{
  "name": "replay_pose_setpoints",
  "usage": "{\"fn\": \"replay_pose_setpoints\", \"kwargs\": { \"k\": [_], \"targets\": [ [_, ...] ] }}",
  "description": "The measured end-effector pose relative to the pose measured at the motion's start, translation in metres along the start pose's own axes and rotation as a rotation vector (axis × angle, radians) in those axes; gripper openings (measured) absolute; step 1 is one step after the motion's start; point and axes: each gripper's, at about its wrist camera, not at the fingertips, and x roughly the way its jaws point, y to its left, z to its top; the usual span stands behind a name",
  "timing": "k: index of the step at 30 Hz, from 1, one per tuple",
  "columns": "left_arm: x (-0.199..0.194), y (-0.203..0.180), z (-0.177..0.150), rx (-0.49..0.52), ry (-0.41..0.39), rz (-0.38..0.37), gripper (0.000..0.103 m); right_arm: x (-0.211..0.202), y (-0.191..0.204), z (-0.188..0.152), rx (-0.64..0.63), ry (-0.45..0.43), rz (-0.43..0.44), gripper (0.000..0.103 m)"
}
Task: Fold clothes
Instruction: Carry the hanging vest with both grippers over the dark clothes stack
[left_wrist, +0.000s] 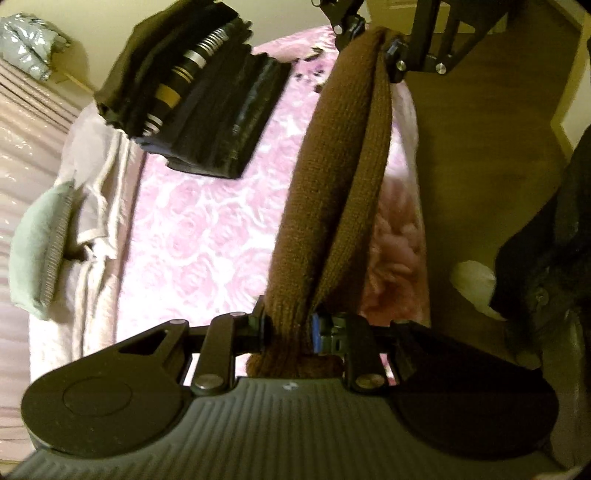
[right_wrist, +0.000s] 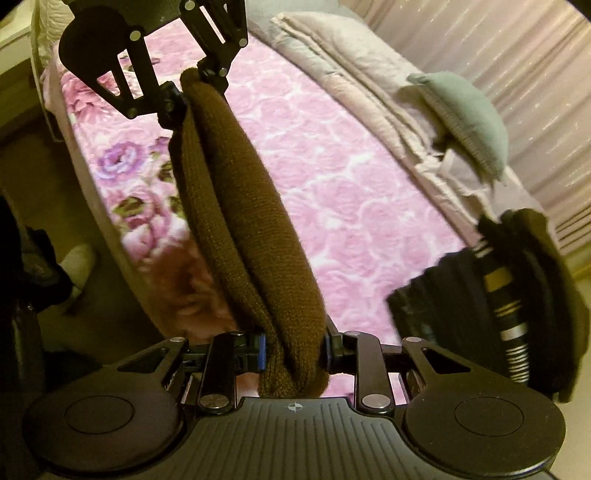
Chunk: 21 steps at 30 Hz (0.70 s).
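Both grippers — left gripper (left_wrist: 287, 332), right gripper (right_wrist: 293, 354) — pinch the brown knit garment (left_wrist: 332, 192) stretched between them.

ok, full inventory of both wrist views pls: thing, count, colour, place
knit garment: 1, brown, stretched in the air between both grippers above the bed edge
folded clothes stack: 1, black with a striped piece, on the bedspread
bedspread: 1, pink rose print, covers the bed
folded blanket: 1, beige, far side of the bed
cushion: 1, pale green, on the blanket
left gripper: shut on the garment
right gripper: shut on the garment
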Motion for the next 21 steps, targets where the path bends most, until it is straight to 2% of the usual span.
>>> {"fn": "replay_pose_setpoints", "kwargs": {
  "k": [6, 10, 21],
  "targets": [
    [0.0, 0.028, 0.03, -0.009, -0.015, 0.051, 0.018, -0.01, -0.041, 0.002, 0.001, 0.012, -0.034, 0.026],
    [0.008, 0.043, 0.032, -0.003, -0.03, 0.053, 0.019, -0.009, -0.058, 0.007, 0.001, 0.035, -0.048, 0.026],
    [0.019, 0.072, 0.01, 0.064, -0.094, 0.028, 0.019, 0.007, -0.067, 0.041, 0.049, 0.104, -0.088, 0.026]
  ]
}}
